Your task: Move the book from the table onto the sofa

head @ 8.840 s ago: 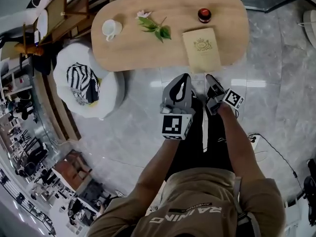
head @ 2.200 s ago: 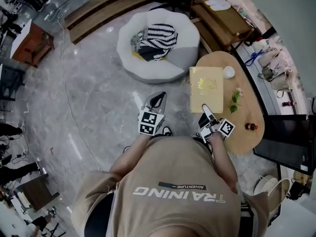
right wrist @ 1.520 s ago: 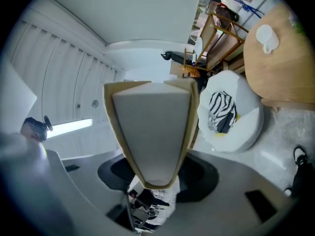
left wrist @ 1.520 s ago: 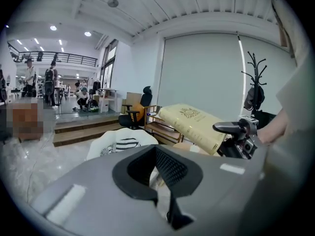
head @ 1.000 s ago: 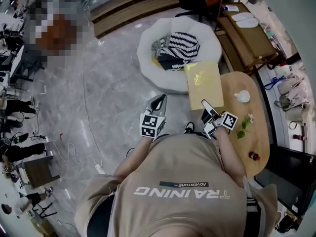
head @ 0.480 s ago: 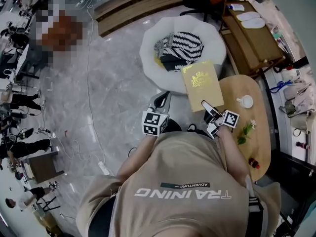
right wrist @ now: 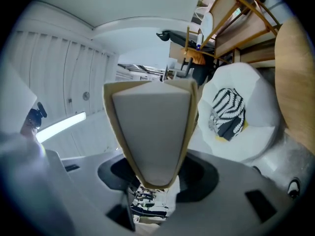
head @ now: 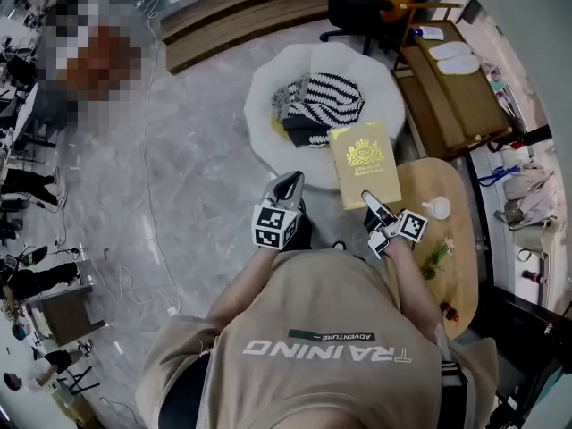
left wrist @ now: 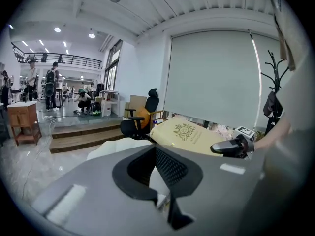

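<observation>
The book point(head: 364, 162) is judged to be a stiff hardback of moderate weight. Its cover looks smooth, so it could slip if it is pinched only lightly. A hold at the middle of one short edge, deep between the jaws, is thought best, because the far end works as a lever. This is where it is taken now. The right gripper point(head: 374, 206) is clamped on the edge farthest from the sofa point(head: 268, 88), and the book is carried flat in the air, cover up, above the sofa's near rim. It is not yet laid on the sofa, and the striped cushion point(head: 322, 101) lies just beyond it. The right gripper is held about level and points toward the sofa. The left gripper point(head: 288, 186) is kept just short of the sofa's rim, tilted a little downward, with its jaws together and nothing held.
</observation>
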